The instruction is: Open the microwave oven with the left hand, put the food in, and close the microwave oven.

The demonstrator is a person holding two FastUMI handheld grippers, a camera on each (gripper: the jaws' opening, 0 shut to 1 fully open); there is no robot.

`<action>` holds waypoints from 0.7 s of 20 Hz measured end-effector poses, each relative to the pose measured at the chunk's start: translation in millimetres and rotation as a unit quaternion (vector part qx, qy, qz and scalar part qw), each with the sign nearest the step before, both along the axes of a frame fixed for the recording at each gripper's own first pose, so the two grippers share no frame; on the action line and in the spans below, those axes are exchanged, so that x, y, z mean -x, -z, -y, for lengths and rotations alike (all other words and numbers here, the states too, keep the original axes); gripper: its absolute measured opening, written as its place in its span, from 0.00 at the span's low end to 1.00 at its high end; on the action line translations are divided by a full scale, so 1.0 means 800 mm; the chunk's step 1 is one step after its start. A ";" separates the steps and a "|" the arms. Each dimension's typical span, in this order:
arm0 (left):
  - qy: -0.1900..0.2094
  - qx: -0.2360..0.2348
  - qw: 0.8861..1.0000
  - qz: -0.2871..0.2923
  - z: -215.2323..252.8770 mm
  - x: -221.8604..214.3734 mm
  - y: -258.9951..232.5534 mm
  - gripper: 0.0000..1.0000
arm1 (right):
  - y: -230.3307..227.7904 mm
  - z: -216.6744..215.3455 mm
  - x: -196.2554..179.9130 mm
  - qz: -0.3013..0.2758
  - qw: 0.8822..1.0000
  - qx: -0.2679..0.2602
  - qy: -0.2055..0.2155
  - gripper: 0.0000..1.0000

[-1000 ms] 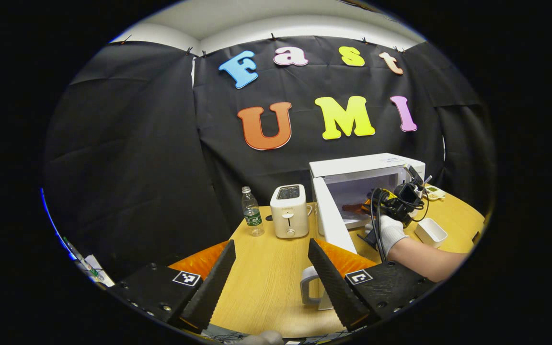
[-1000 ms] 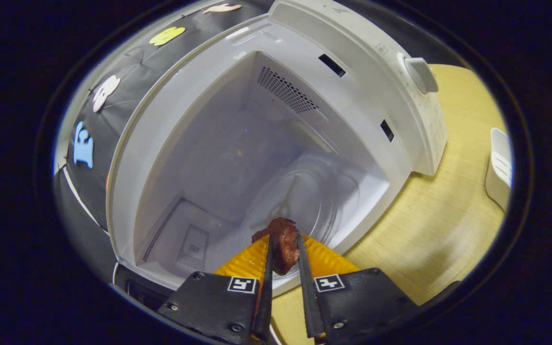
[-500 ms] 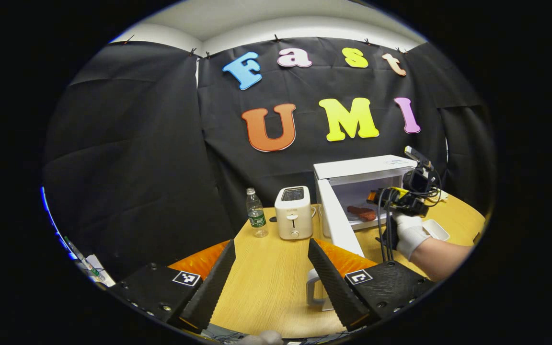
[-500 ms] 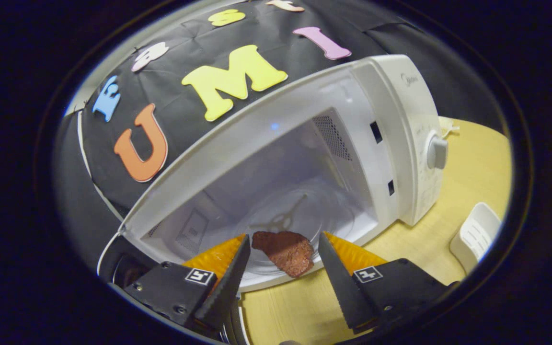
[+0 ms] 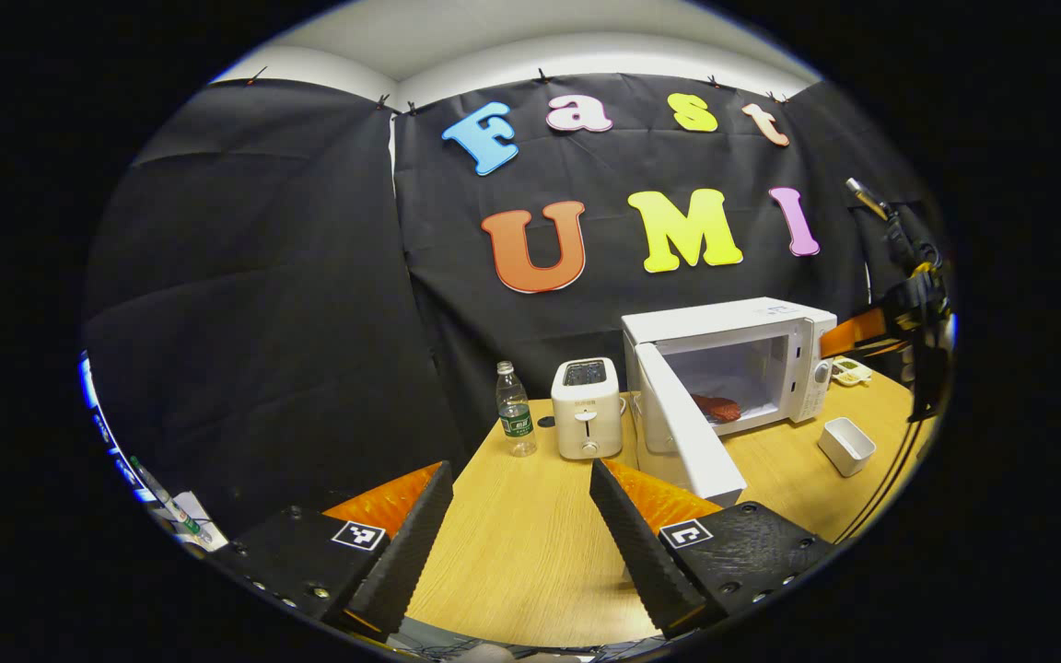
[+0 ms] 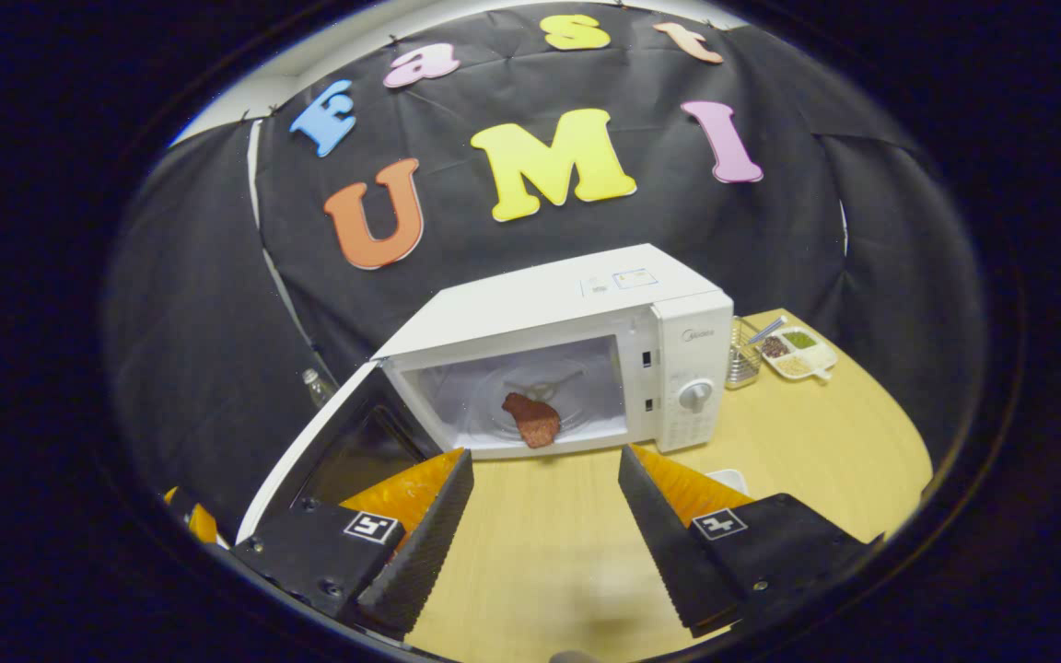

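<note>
- The right gripper [image 6: 540,516] has let go of the reddish-brown piece of food [image 6: 532,420] and pulled back from the white microwave oven [image 6: 577,313]; its fingers now stand apart with nothing between them, over the light wooden bench [image 6: 825,433].
- The food lies on the glass turntable inside the cavity, no longer pinched as it was a second ago.
- The white-framed microwave door [image 5: 692,433] hangs wide open toward the left.
- The left gripper [image 5: 521,516] hovers with fingers apart, empty, well short of the door.
- By my reading, placing is done; closing the door remains.
</note>
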State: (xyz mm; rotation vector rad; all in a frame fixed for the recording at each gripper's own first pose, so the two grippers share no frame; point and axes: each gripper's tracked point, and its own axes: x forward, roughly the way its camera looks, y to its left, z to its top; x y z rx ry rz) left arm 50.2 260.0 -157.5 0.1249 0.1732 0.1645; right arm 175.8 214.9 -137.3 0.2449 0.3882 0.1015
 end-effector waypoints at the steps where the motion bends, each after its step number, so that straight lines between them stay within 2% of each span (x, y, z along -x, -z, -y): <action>1: -0.003 0.002 1.000 0.000 -0.001 0.000 0.005 0.92 | -0.011 0.014 0.024 0.000 1.000 0.008 -0.002 1.00; 3: -0.006 0.005 1.000 0.002 -0.005 -0.003 0.018 0.90 | -0.028 0.035 0.066 -0.001 1.000 0.011 0.000 1.00; 4: -0.003 0.011 1.000 -0.002 -0.002 -0.006 0.027 0.65 | -0.033 0.047 0.084 -0.003 1.000 0.010 0.007 1.00; 5: 0.003 0.018 1.000 -0.004 0.004 -0.010 0.037 0.71 | -0.036 0.052 0.101 -0.008 1.000 -0.001 0.010 0.90; 6: 0.021 0.025 0.999 0.004 0.012 -0.013 0.042 0.47 | -0.040 0.056 0.115 -0.012 1.000 -0.007 0.009 1.00; 7: 0.033 0.032 0.999 0.014 0.018 -0.019 0.044 0.23 | -0.041 0.062 0.130 -0.017 1.000 -0.006 0.011 0.90; 8: 0.030 0.036 0.999 0.003 0.018 -0.021 0.056 0.00 | -0.047 0.069 0.142 -0.016 1.000 -0.008 0.014 1.00; 10: 0.026 0.037 0.999 -0.017 0.012 -0.028 0.088 0.00 | -0.052 0.082 0.165 -0.018 1.000 -0.004 0.020 1.00; 11: 0.030 0.041 0.999 -0.018 0.013 -0.032 0.092 0.00 | -0.051 0.087 0.173 -0.021 1.000 -0.002 0.023 0.90; 14: 0.029 0.044 0.998 -0.022 0.016 -0.034 0.101 0.00 | -0.049 0.104 0.191 -0.029 0.999 -0.008 0.035 0.90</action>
